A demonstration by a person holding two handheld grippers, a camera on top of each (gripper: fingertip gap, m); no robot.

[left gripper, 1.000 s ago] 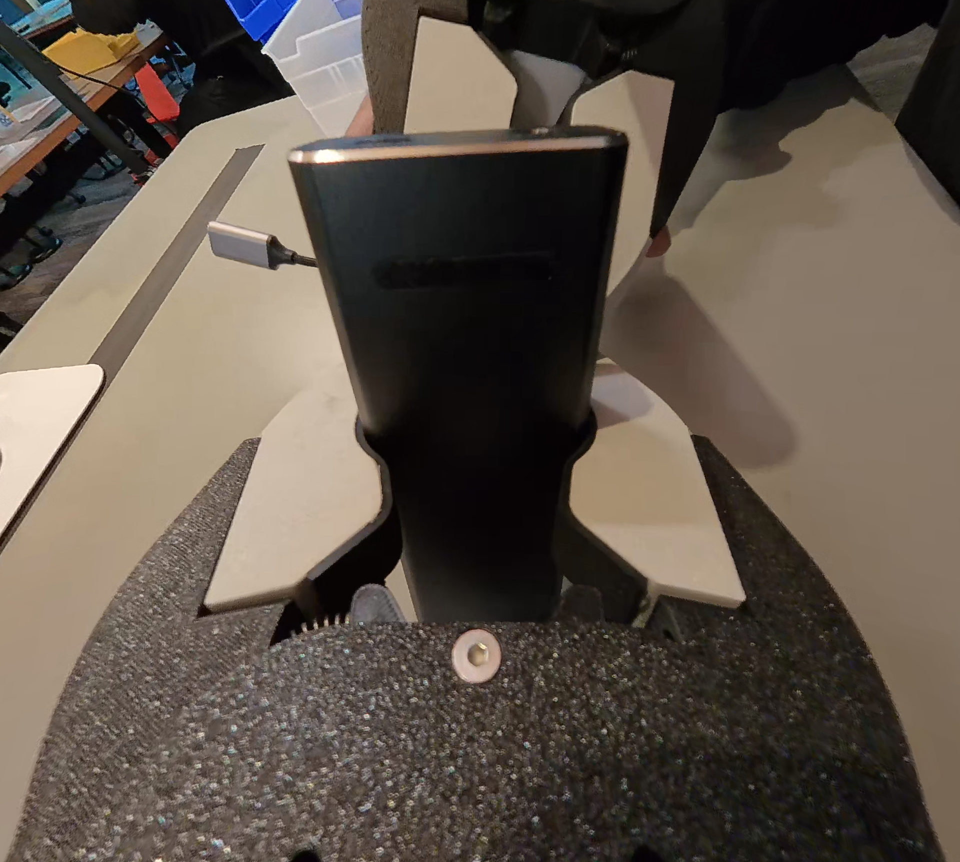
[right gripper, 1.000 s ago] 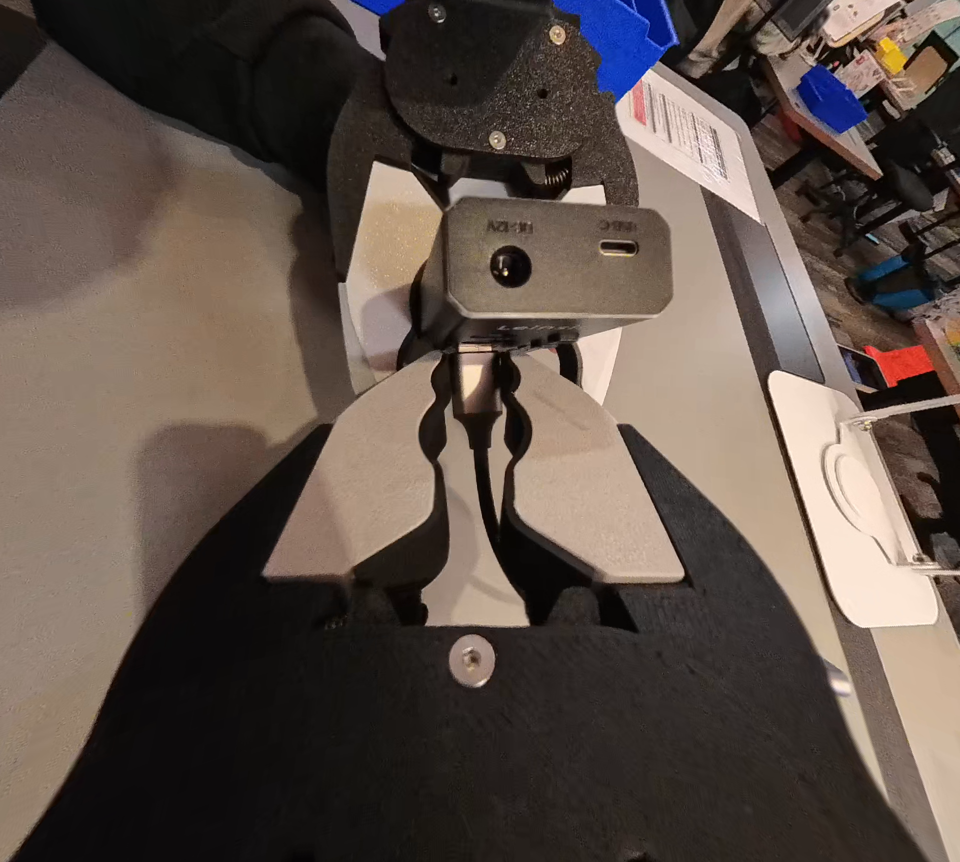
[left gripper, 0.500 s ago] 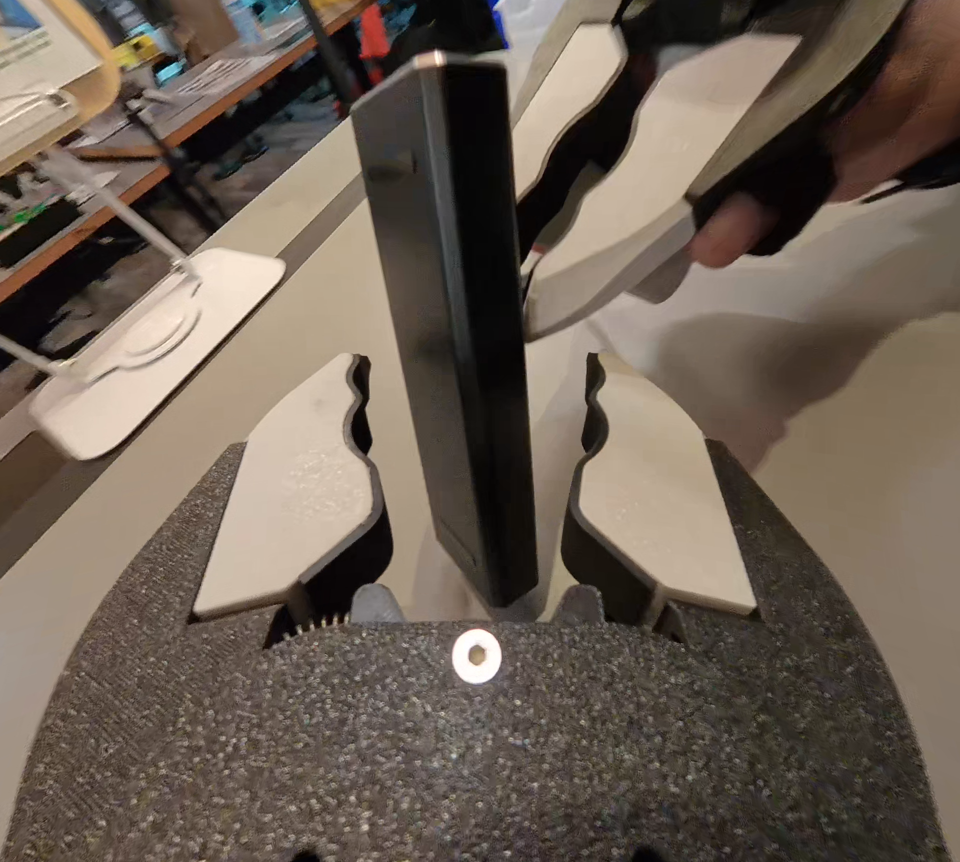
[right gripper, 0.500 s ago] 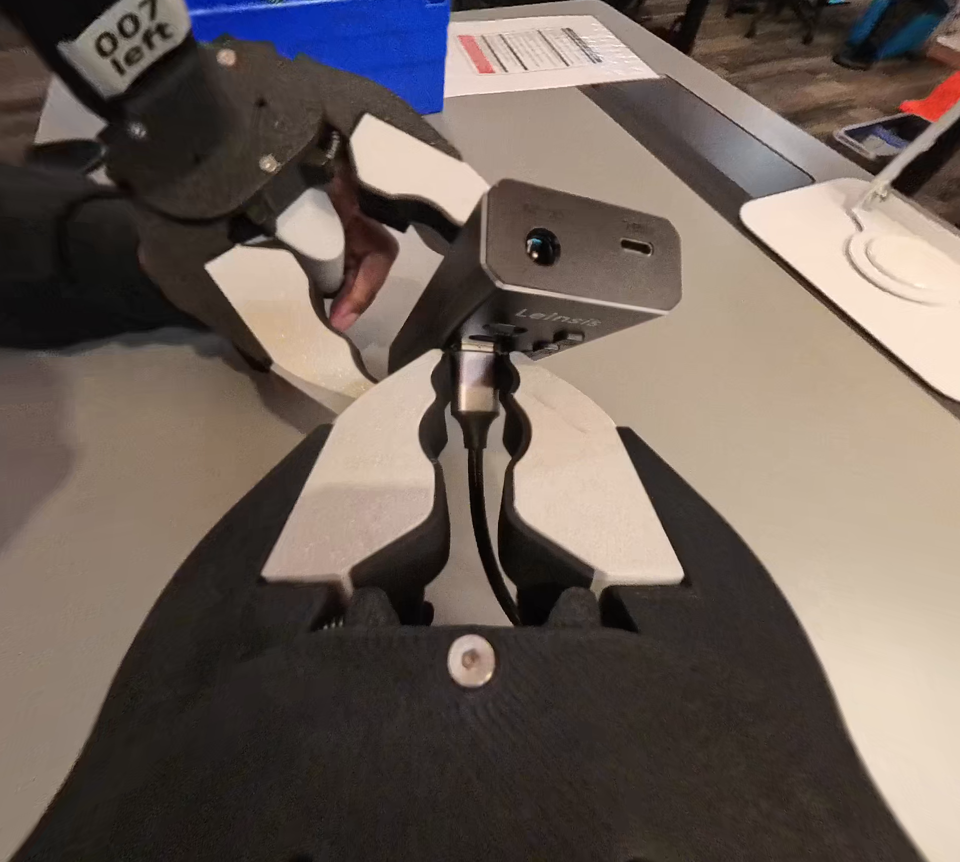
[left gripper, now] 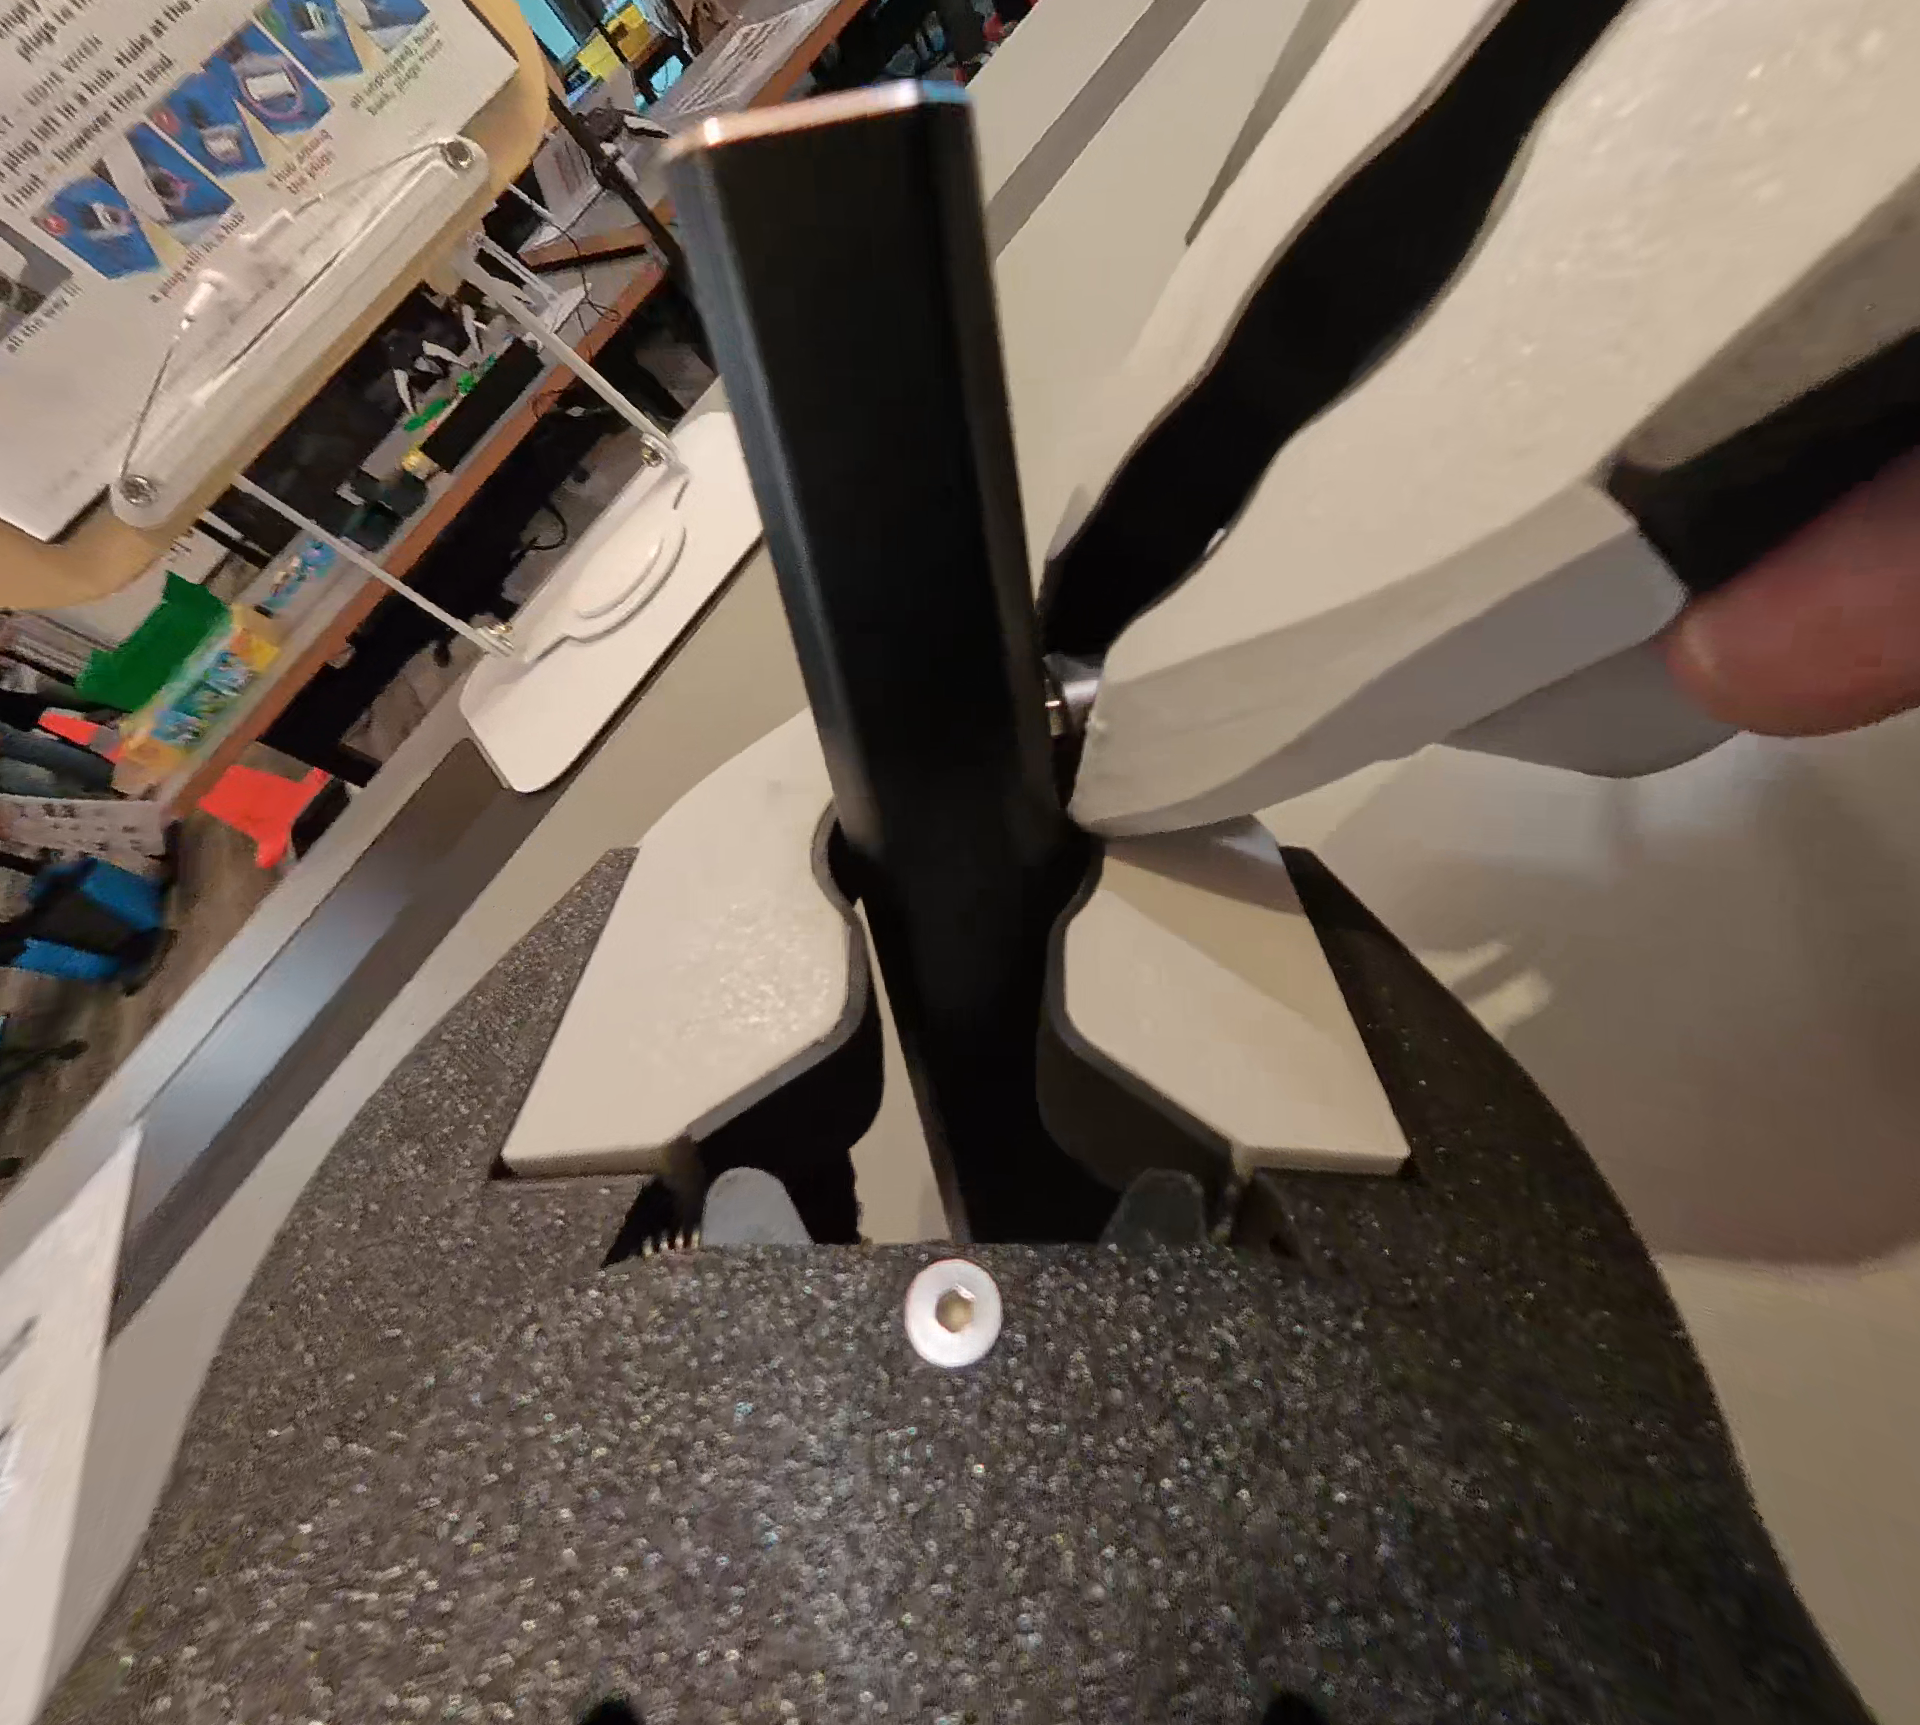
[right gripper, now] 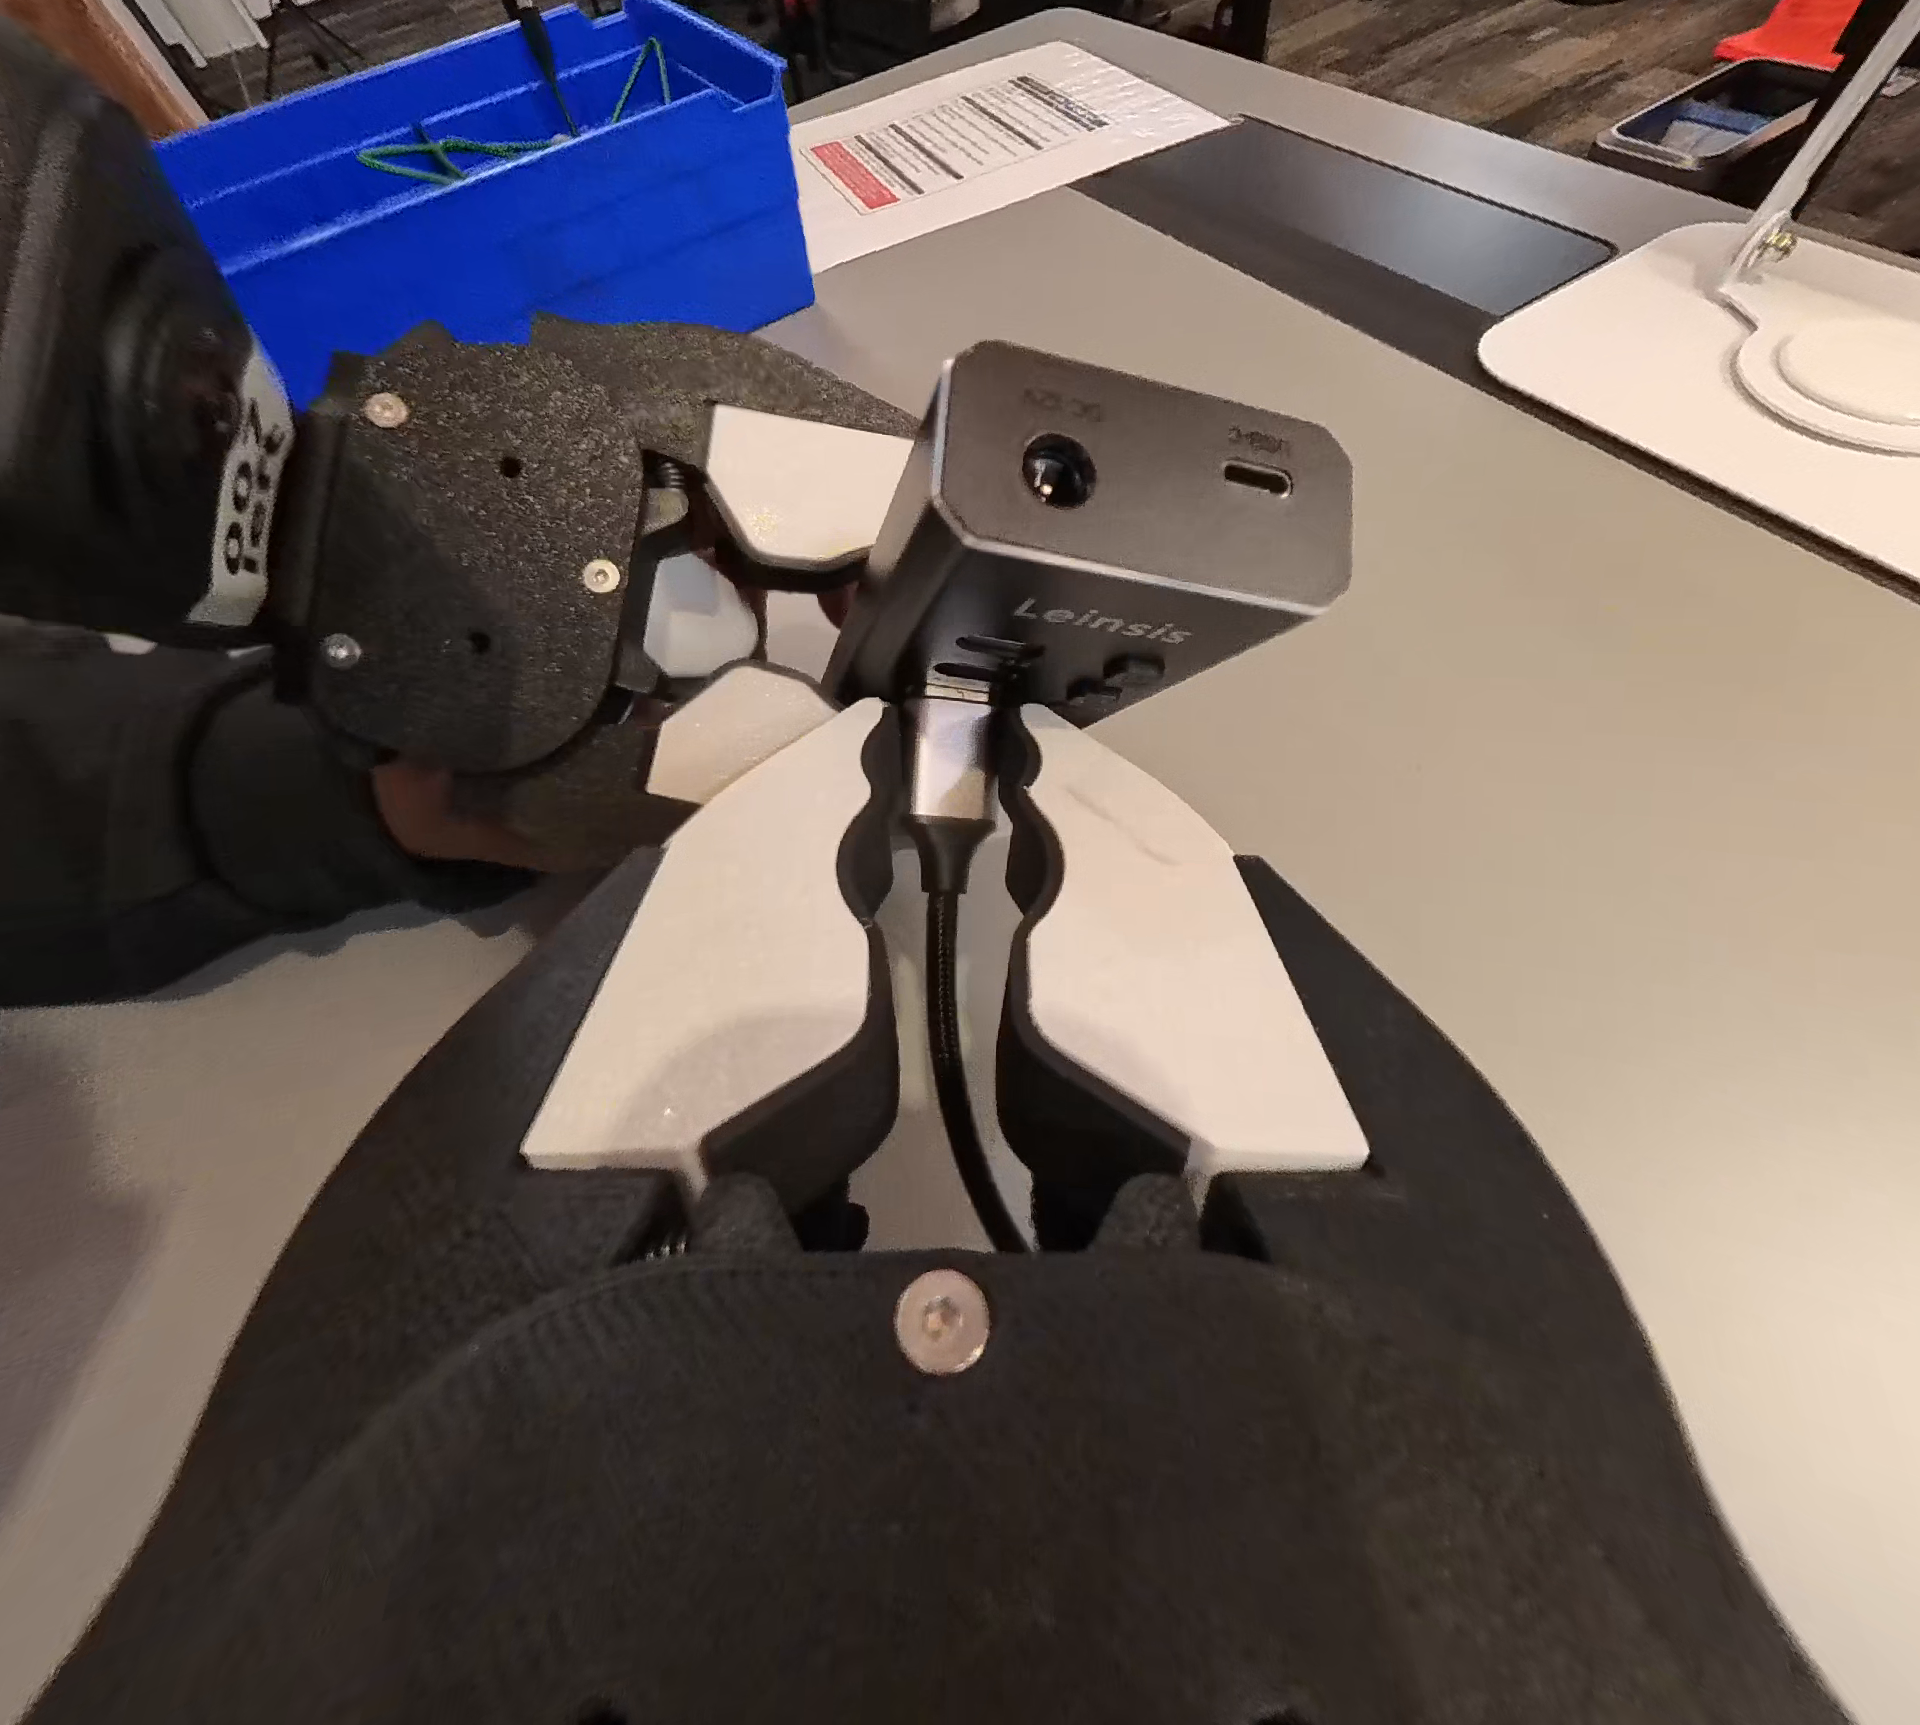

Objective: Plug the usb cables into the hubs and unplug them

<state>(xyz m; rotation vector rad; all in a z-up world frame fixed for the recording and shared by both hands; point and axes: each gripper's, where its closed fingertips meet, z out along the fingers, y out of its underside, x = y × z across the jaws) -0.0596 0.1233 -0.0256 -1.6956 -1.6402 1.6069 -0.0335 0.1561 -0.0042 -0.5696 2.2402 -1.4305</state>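
A dark grey USB hub stands on edge between the fingers of my left gripper, which is shut on its lower end. In the right wrist view the hub is held above the table with its end ports facing the camera. My right gripper is shut on a silver USB plug with a black braided cable. The plug's tip sits in a port on the hub's side. The right gripper comes in from the right in the left wrist view. The left gripper shows at the left.
A blue bin with green cord stands at the back of the grey table, next to a printed sheet. A white stand base lies at the right, beyond a dark strip. An instruction board hangs on the stand. The tips of one gripper are about 5 cm away from the tips of the other.
My left gripper let go of the hub's broad faces, the hub turned on edge, and the gripper shut on it again. The right gripper kept hold of the plug at the hub throughout.
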